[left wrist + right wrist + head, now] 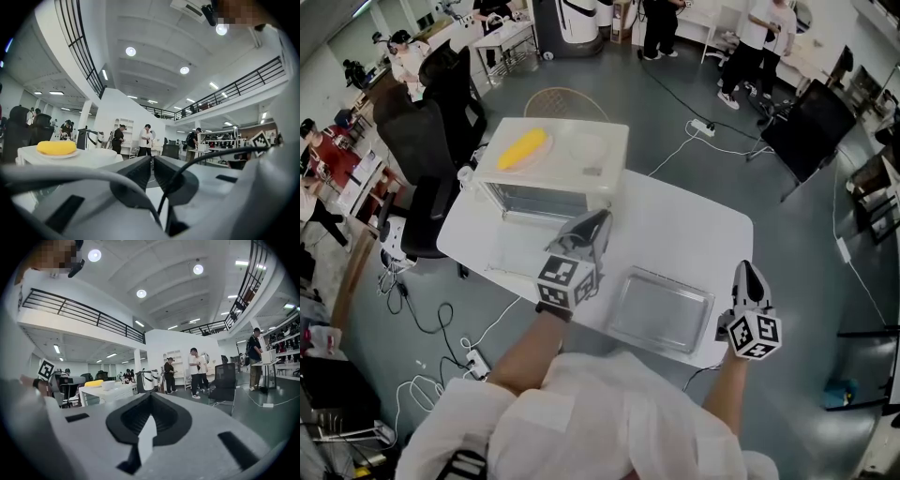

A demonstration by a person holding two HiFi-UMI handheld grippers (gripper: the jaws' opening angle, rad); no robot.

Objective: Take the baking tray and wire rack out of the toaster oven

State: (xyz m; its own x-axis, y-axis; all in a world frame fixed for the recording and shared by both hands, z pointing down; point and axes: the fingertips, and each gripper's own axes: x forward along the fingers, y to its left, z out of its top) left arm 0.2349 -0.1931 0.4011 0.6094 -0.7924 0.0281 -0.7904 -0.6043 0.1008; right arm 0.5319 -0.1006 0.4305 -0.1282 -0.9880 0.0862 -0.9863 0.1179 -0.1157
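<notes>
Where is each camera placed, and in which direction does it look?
Head view: on the person's head, steeply down at the toaster oven and baking tray; left gripper, right gripper and forearms show.
Left gripper view: rides that gripper, level across the room; its own jaws show.
Right gripper view: rides that gripper, level too; its shut jaws show.
Shared: the yellow item atop the toaster oven, in all three.

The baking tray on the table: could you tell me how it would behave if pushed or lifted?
The baking tray looks like thin shiny metal, so probably stiff and light. Lying flat on the smooth white table, it would likely slide rather than tip.
</notes>
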